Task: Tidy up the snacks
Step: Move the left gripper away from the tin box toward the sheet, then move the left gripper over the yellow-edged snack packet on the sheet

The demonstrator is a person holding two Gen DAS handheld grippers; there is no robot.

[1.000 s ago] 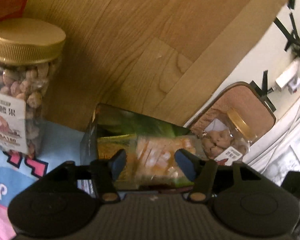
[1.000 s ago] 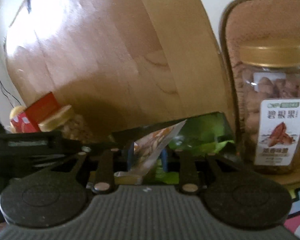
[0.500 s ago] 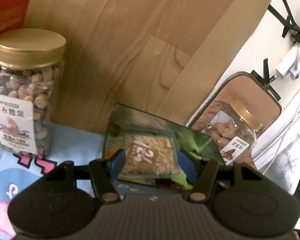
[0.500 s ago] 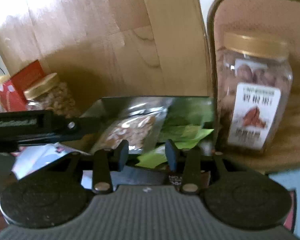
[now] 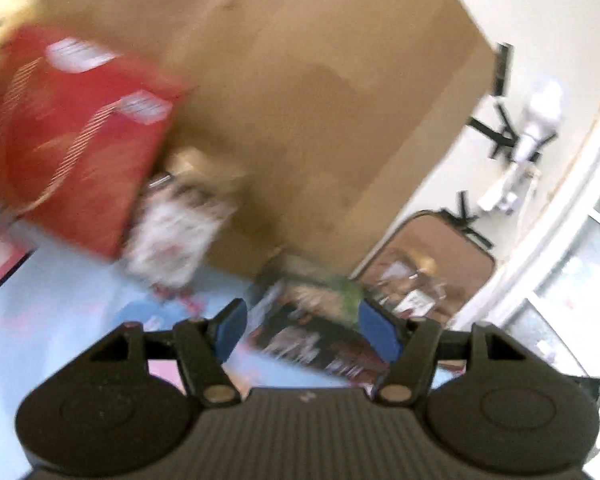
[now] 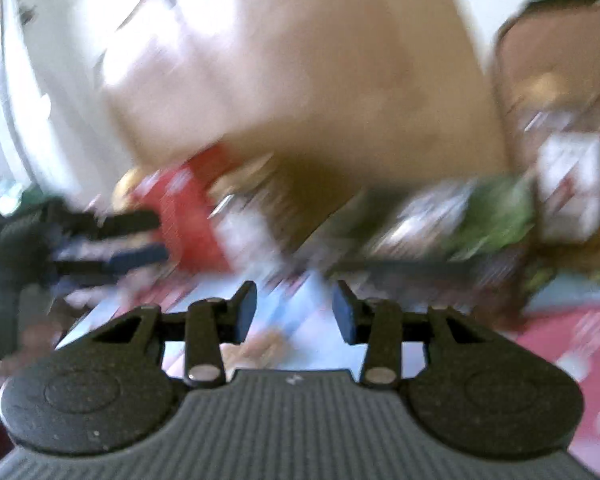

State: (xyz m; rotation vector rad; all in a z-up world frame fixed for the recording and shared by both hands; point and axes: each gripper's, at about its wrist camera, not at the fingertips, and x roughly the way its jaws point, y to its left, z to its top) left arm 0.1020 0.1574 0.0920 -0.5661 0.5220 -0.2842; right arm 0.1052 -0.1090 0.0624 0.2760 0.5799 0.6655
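Observation:
Both views are blurred by motion. The green and dark snack packet [image 5: 320, 328] lies on the light blue mat against the wooden board; it also shows in the right wrist view [image 6: 460, 224]. My left gripper [image 5: 306, 330] is open and empty, its blue pads wide apart, pulled back from the packet. My right gripper [image 6: 296, 310] is open and empty over the mat. A nut jar [image 5: 176, 224] stands beside a red box [image 5: 72, 140]. Another nut jar [image 6: 568, 176] stands on a brown tray [image 5: 432, 256]. The left gripper shows at the left of the right wrist view [image 6: 112, 256].
A tall wooden board [image 5: 320, 100] stands behind the snacks. A white wall with black tape and a plug [image 5: 536, 128] is at the right. The mat [image 5: 68, 304] has pink and blue patterns.
Both grippers have let go of the packet and pulled back. The packet now lies on the mat. The left view has swung to show the red box.

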